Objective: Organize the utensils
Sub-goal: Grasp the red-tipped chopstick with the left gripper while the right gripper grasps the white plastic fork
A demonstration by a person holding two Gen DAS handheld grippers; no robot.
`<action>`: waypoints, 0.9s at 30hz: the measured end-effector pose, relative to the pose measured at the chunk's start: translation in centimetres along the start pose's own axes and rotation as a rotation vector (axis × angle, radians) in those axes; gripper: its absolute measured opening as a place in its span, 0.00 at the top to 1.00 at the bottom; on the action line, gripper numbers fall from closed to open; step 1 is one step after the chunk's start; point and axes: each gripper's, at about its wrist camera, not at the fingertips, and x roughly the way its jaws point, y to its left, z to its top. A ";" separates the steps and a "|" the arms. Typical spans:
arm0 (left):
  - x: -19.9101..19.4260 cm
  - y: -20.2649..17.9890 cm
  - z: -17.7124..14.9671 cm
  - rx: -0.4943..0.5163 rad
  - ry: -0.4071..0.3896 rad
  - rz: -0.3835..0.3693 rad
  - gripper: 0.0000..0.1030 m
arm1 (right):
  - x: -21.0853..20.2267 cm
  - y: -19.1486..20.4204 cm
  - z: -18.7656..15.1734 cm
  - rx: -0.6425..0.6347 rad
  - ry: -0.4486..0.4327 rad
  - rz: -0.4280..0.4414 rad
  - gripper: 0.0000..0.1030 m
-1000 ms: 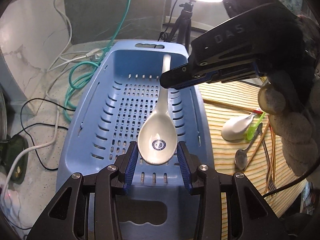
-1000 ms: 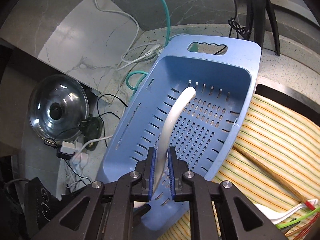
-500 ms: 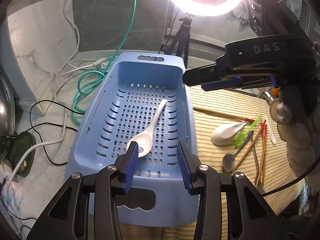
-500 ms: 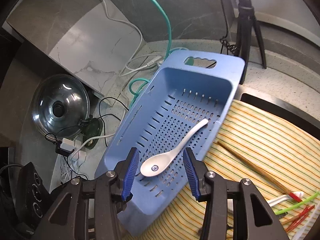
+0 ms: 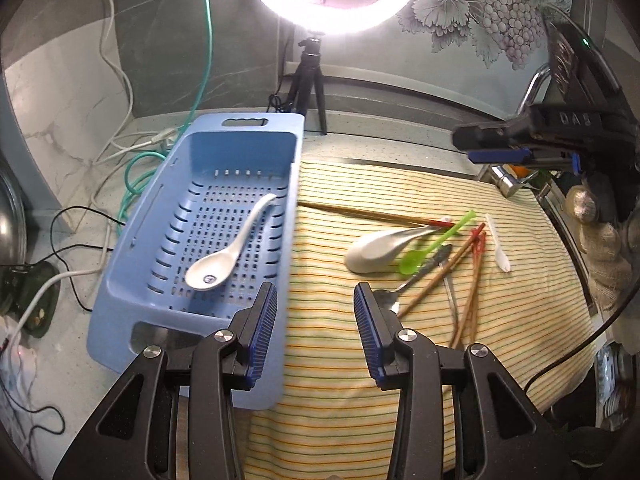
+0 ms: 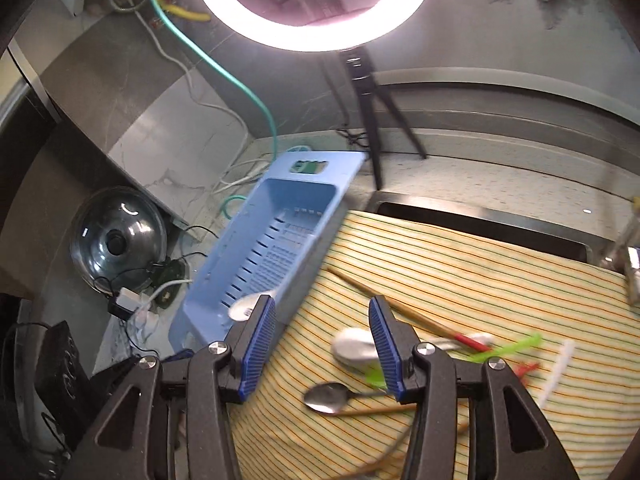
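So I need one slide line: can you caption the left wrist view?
One white spoon lies in the blue basket; remaining utensils wait on the striped cloth beyond the open left gripper.

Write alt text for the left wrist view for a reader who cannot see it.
A white spoon lies in a blue basket on the left, beside a striped cloth strewn with another white spoon, a green spoon, a metal spoon and chopsticks. The left gripper hangs open and empty in front.
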 end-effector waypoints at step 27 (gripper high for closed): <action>9.5 -14.4 0.1 0.305 0.268 -0.240 0.86 | -0.7 -16.3 -7.0 0.276 0.159 -0.166 0.66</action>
